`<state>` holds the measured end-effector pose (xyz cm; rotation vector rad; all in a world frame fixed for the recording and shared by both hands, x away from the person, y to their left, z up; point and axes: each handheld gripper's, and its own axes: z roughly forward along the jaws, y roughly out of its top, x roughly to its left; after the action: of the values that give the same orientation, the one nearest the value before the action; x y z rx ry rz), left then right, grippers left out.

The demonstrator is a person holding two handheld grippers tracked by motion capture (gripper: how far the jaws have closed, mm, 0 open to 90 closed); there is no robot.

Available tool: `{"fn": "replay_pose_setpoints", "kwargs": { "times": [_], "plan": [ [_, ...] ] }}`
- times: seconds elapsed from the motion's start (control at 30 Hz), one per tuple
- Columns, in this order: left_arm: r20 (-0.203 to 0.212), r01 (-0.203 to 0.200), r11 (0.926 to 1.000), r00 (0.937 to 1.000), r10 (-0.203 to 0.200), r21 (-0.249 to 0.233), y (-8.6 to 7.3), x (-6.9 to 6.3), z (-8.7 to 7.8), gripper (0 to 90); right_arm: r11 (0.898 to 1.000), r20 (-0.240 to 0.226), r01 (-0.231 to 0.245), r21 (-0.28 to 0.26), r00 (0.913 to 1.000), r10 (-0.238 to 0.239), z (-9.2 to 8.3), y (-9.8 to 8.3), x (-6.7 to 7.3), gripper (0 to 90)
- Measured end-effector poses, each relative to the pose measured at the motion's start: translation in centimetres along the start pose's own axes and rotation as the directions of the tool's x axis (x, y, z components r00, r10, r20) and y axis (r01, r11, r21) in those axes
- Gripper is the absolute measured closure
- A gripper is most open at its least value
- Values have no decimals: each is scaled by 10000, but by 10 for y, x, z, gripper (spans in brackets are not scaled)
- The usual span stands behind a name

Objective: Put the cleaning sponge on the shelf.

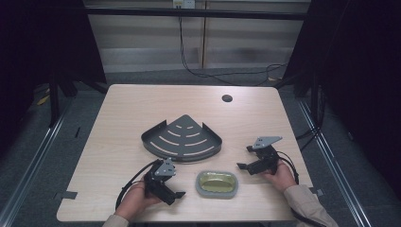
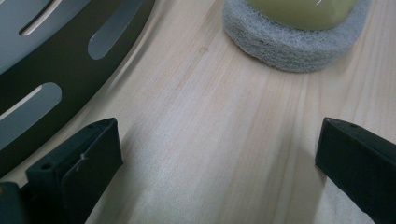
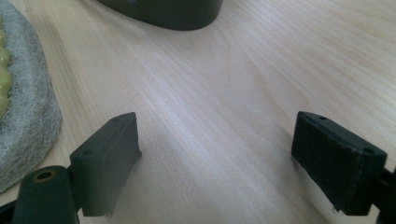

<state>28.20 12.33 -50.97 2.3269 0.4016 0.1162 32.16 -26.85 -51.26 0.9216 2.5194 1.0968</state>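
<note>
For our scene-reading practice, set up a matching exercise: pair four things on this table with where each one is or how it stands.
Things:
1. corner shelf
2. sponge dish
3. left gripper
4. cable hole

Descriptions:
A. far side of the table, right of centre
B. near edge, between both grippers
C. middle of the table
D. jaws open, nothing between them

Pairs: 1-C, 2-B, 3-D, 4-A
</note>
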Motion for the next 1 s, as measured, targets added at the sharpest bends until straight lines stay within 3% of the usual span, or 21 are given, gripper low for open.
{"fn": "replay_pose_setpoints", "kwargs": {
  "times": [0.17, 0.2, 0.3, 0.33, 0.37, 0.5, 0.53, 0.57, 0.6, 0.63, 0.7, 0.77, 0.83, 1.0],
  "plan": [
    [-74, 81, 9999, 9999, -81, 60, 1, -1, 0, 2, 10000, -2, 1, -1, 10000, -1, 0, 0, 0, 146],
    [-105, 104, 9991, 9999, -99, 416, 5, -1, 0, 6, 10000, -1, 0, 1, 10000, 0, 0, 0, 0, 146],
    [-109, 13, 9970, 9999, -5, 771, 9, 1, -3, 70, 10000, -1, 1, 0, 10000, -1, 0, 0, 0, 146],
    [-273, 264, 9962, 9993, -242, 830, 11, 1, -4, 110, 10000, 0, -1, 2, 10000, 1, 0, 0, 0, 146],
    [-207, 213, 9953, 9996, -194, 945, 12, 2, -6, 145, 10000, 7, -5, 3, 10000, 5, 0, 0, 0, 145],
    [-156, 214, 9958, 9997, -201, 894, 10, 2, -7, 154, 10000, 94, -92, 26, 9999, 92, 0, 0, 1, 145],
    [-172, 270, 9964, 9995, -257, 801, 9, 1, -7, 153, 9987, 0, -23, 511, 10000, 24, -2, 4, 1, 146],
    [-172, 270, 9964, 9995, -257, 801, 9, 1, -7, 150, 9987, 0, -23, 511, 10000, 24, -2, 4, 1, 146],
    [-112, 48, 9966, 9999, -39, 817, 8, 2, -7, 142, 9929, -319, 242, 1166, 9993, -206, -5, 10, 3, 153],
    [-123, 97, 9976, 9999, -88, 681, 7, 1, -7, 134, 9888, -675, 432, 1429, 9971, -338, -7, 13, 4, 190],
    [-82, 50, 9982, 10000, -45, 597, 6, 1, -7, 124, 9836, -1010, 855, 1591, 9924, -699, -13, 18, 8, 249],
    [-84, 87, 9984, 9999, -83, 559, 5, 1, -7, 123, 9821, -1086, 881, 1664, 9916, -705, -16, 22, 10, 241],
    [-67, 23, 9986, 10000, -19, 528, 4, 0, -7, 111, 9821, -1486, 848, 1680, 9871, -598, -24, 34, 17, 252],
    [-26, 27, 9994, 10000, -26, 336, 2, 0, -6, 88, 9688, -1938, 1493, 1979, 9748, -1106, -31, 54, 37, 300]
  ]
}}
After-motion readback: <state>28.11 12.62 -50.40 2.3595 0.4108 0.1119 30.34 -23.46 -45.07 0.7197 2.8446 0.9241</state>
